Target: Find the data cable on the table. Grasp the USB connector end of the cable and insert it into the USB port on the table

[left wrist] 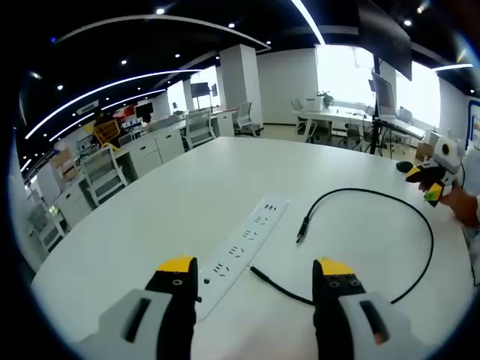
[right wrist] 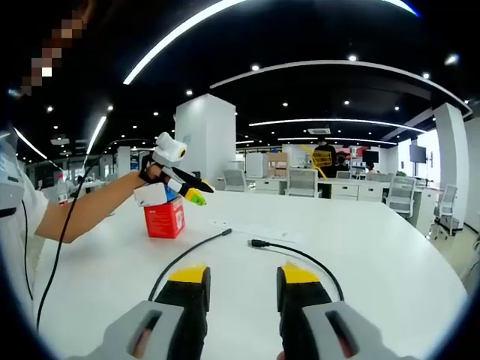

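Yellow-tipped jaws of the left gripper point(left wrist: 255, 274) stand apart and hold nothing, hovering low over the white table point(left wrist: 150, 217). Just ahead of them lies a white power strip point(left wrist: 244, 244), flat and lengthwise, presumably carrying the USB port, though the port itself is too small to make out. Beside the strip, a black data cable point(left wrist: 420, 217) curves in a loose loop, both ends lying free near it, so either connector looks within easy reach.

From the right gripper view, the right gripper point(right wrist: 243, 276) also has its jaws apart and empty, held level just above the table with the cable's two ends directly in front. Further off, the person's arm point(right wrist: 90, 206) reaches out, holding the other gripper aloft over a red box point(right wrist: 165, 219), angled downward.
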